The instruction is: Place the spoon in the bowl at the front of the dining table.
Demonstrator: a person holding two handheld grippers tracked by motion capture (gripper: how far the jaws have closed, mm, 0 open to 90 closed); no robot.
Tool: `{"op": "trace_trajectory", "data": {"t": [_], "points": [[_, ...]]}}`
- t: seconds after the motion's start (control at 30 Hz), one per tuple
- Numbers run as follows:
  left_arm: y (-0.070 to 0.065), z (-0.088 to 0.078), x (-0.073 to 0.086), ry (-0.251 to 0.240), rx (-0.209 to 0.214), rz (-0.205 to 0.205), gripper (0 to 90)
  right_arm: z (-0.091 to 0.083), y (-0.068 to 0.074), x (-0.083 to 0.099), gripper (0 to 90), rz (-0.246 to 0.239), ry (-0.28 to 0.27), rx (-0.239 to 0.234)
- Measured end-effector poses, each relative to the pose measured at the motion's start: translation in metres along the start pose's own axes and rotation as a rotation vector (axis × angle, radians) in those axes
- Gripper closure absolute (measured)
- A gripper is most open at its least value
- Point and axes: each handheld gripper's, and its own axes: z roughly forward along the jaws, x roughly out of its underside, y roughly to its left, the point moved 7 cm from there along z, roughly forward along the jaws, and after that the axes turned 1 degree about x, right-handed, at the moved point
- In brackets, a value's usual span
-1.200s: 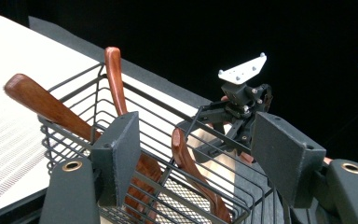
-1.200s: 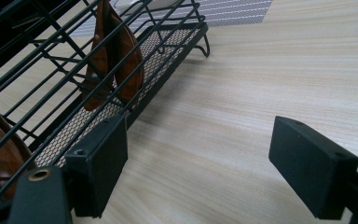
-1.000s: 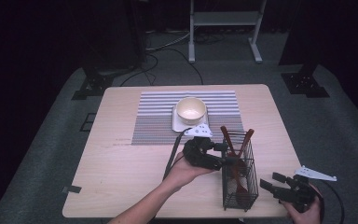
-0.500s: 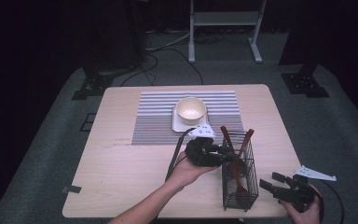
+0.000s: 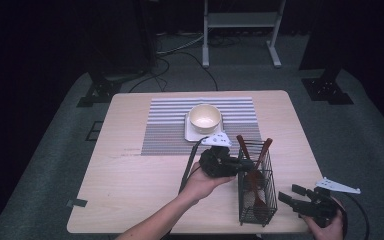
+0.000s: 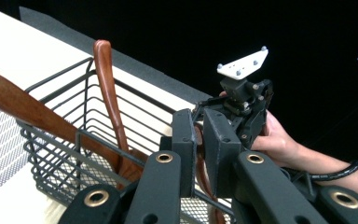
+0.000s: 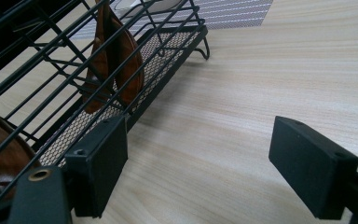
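A black wire basket (image 5: 255,200) stands near the table's front right and holds wooden utensils (image 5: 266,149), whose handles lean out over its rim. My left gripper (image 5: 245,165) reaches into the basket from the left. Its jaws have just been closing and now press on a brown wooden handle (image 6: 198,156) between the pads (image 6: 184,135). The basket (image 6: 65,140) and two other wooden handles (image 6: 107,84) lie to their left. My right gripper (image 5: 292,194) rests low at the front right, open, beside the basket (image 7: 121,56), with bare table between its pads (image 7: 98,158).
A cream bowl (image 5: 205,117) sits on a white square plate (image 5: 192,134) on a striped mat (image 5: 165,130) behind the basket. The table's front edge (image 5: 180,231) runs close under both hands. The other hand's gripper (image 6: 242,102) appears beyond the left jaws.
The left gripper's jaws have drawn together at the basket's rim, around a wooden handle. Both hands have stayed where they were.
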Motion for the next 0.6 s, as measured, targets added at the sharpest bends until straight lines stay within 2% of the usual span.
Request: {"op": "trace_trajectory", "data": {"t": [0.2, 0.37, 0.6], "points": [[-0.003, -0.001, -0.003, -0.009, 0.006, 0.004, 84.3, 0.0, 0.0, 0.0, 18.3, -0.003, -0.002, 0.001], [-0.001, -0.004, -0.005, -0.029, 0.028, -0.034, 84.4, -0.001, 0.0, 0.0, 18.4, -0.002, -0.004, 0.0], [-0.002, -0.011, -0.011, -0.06, 0.056, -0.057, 84.4, -0.001, 0.0, 0.0, 18.4, 0.001, -0.005, 0.001]]}}
